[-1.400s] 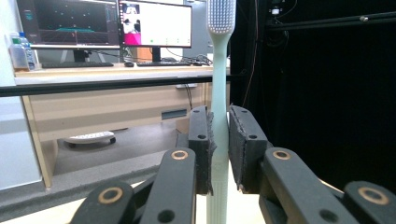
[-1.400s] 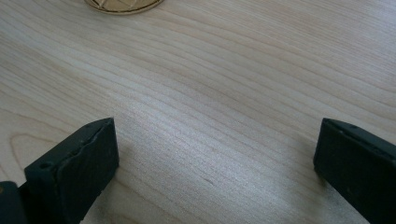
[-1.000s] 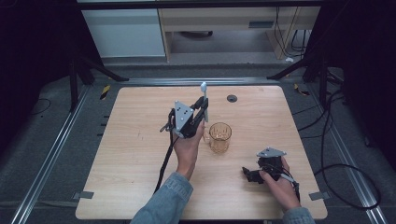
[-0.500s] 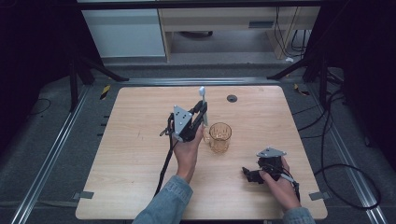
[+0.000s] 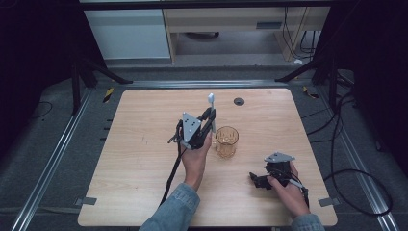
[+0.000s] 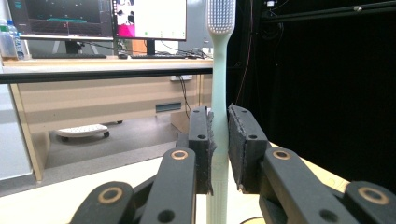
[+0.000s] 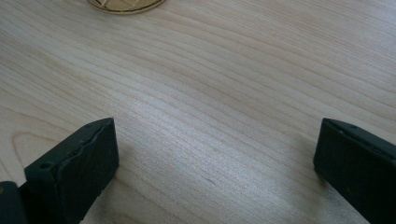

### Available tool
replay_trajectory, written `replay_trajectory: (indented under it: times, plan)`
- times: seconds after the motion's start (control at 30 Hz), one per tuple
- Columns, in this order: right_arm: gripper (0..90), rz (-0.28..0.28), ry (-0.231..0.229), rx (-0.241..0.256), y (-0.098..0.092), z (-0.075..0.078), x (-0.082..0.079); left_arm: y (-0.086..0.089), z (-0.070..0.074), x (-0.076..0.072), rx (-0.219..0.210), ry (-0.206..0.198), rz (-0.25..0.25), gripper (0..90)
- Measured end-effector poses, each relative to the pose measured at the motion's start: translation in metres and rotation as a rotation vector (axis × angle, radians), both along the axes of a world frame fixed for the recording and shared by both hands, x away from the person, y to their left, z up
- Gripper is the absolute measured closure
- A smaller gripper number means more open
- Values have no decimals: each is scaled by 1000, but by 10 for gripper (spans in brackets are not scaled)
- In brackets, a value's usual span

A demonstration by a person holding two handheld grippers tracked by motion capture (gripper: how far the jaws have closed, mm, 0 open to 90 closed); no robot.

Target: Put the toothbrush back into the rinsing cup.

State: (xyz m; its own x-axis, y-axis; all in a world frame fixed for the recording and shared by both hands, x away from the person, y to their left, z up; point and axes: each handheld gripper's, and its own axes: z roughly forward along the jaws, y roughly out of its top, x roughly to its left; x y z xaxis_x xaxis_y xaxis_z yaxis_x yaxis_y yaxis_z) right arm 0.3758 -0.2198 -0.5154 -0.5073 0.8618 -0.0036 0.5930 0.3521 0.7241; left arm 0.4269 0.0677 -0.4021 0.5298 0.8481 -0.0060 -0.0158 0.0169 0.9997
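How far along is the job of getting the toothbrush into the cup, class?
Done: the left gripper has picked up the toothbrush and holds it upright, bristles up. In hand: it is held just left of the amber cup, not yet over it. Left: lowering the brush into the cup and letting go. The right gripper rests open on the table.

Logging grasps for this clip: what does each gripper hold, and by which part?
The left gripper clamps the toothbrush mid-handle, bristle head up. The right gripper holds nothing.
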Motion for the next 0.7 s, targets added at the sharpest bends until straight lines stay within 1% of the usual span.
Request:
replay_trajectory:
  times: [0.13, 0.23, 0.4, 0.5, 0.7]
  plan:
    - [4, -2, 1, 1, 0, 0, 0, 0, -3, 1, 1, 2, 6, 790]
    - [4, -2, 1, 1, 0, 0, 0, 0, -6, 3, 11, 2, 10, 790]
    - [4, -2, 2, 2, 0, 0, 0, -1, -12, 5, 9, 13, 5, 790]
    - [3, -2, 2, 2, 0, 0, 0, -1, -13, 5, 16, 14, 3, 790]
    - [4, -2, 1, 2, 0, 0, 0, -1, -20, 8, 13, 28, 3, 790]
